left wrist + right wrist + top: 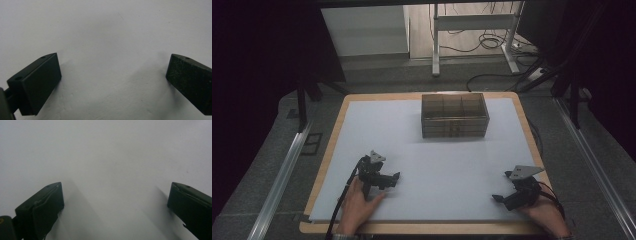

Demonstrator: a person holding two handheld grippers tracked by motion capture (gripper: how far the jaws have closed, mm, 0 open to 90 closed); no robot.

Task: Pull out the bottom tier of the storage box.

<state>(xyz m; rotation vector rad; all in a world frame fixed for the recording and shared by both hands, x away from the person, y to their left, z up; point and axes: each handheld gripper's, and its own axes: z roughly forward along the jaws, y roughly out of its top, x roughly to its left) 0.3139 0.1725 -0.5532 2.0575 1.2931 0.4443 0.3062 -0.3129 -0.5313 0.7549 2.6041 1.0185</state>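
Both the left gripper (113,82) and right gripper (116,207) rest released, empty, on the worktop (452,165). Likely starting; the compartment box (455,116) ahead needs reaching.

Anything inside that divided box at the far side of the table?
The box shows compartments along its open top, with nothing visibly sticking out. Its dark walls hide the compartment floors, so small contents cannot be ruled out.

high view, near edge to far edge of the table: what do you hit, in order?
Right claw and left claw near the front on the white sheet, both open and holding nothing → bare sheet → clear compartmented box near the far edge.
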